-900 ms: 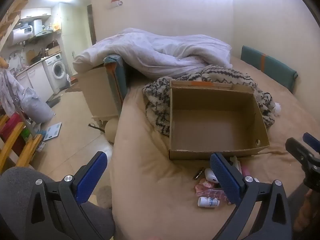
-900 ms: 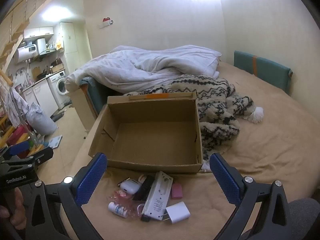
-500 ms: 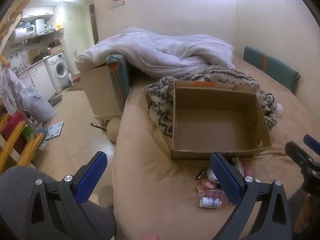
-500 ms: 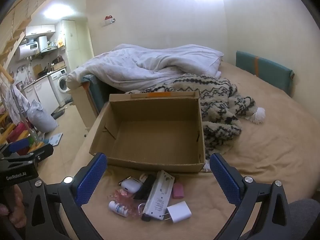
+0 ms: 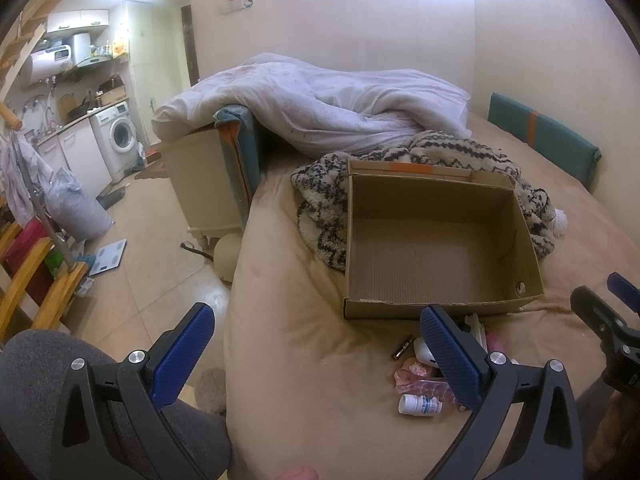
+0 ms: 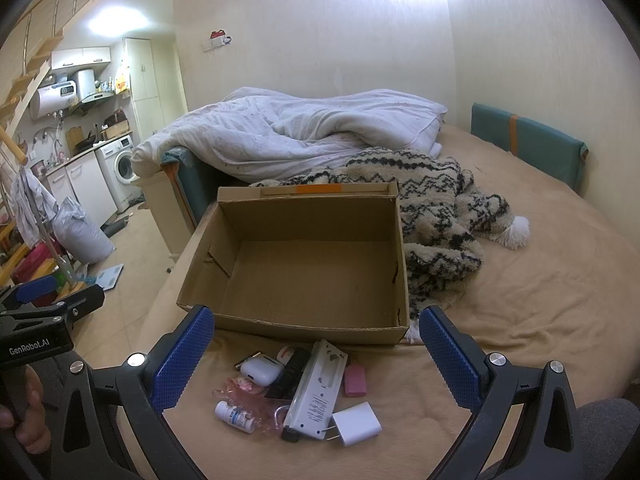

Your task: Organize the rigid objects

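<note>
left tongs (image 5: 316,344): spread, nothing held | right tongs (image 6: 316,346): spread, nothing held | charger (image 6: 357,423), remote (image 6: 316,390), bottle (image 6: 235,416), earbud case (image 6: 260,371): clustered on bed (image 6: 520,320), just before box (image 6: 304,272) | box: seen empty

In the right wrist view, the white words "GenRobot.AI" stand on the black body of the left gripper (image 6: 52,292). The small white bottle (image 6: 235,416) and the white device (image 6: 316,392) carry print that is too small to read.
</note>
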`<act>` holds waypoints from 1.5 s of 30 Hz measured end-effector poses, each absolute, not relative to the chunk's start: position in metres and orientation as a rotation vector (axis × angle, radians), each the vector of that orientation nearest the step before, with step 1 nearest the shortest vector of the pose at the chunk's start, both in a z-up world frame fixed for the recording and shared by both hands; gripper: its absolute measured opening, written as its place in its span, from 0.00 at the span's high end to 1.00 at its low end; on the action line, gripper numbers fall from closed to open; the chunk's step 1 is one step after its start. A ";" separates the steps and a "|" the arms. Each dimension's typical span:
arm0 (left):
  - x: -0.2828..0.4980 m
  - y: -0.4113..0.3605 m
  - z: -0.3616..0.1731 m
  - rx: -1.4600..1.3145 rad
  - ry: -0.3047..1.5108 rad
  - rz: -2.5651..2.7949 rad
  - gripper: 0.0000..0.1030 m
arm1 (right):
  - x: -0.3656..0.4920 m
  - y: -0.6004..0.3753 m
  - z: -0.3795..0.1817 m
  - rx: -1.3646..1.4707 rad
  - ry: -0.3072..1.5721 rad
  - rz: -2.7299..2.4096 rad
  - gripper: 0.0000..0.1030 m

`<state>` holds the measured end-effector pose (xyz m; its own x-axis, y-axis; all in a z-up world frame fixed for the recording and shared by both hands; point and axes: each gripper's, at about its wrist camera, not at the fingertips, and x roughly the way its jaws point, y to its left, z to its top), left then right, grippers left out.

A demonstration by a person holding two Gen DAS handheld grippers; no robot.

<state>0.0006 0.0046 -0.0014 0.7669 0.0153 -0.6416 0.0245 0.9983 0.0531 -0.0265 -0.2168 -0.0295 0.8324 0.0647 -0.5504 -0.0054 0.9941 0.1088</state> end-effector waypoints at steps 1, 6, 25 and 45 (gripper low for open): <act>0.001 0.005 -0.001 0.060 0.697 -0.005 0.00 | -0.027 -0.217 -0.030 0.104 0.586 0.037 0.00; 0.001 0.004 -0.002 0.057 0.697 -0.006 0.00 | -0.027 -0.217 -0.029 0.103 0.587 0.037 0.00; -0.001 -0.001 -0.003 0.048 0.700 -0.024 0.00 | -0.028 -0.215 -0.030 0.100 0.586 0.035 0.00; -0.005 -0.001 -0.002 0.045 0.713 -0.076 0.00 | -0.028 -0.219 -0.027 0.100 0.581 0.027 0.00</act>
<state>-0.0047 -0.0008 -0.0018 0.7540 -0.0540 -0.6547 0.0847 0.9963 0.0154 -0.0282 -0.2191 -0.0267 0.8357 0.0533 -0.5466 0.0029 0.9948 0.1014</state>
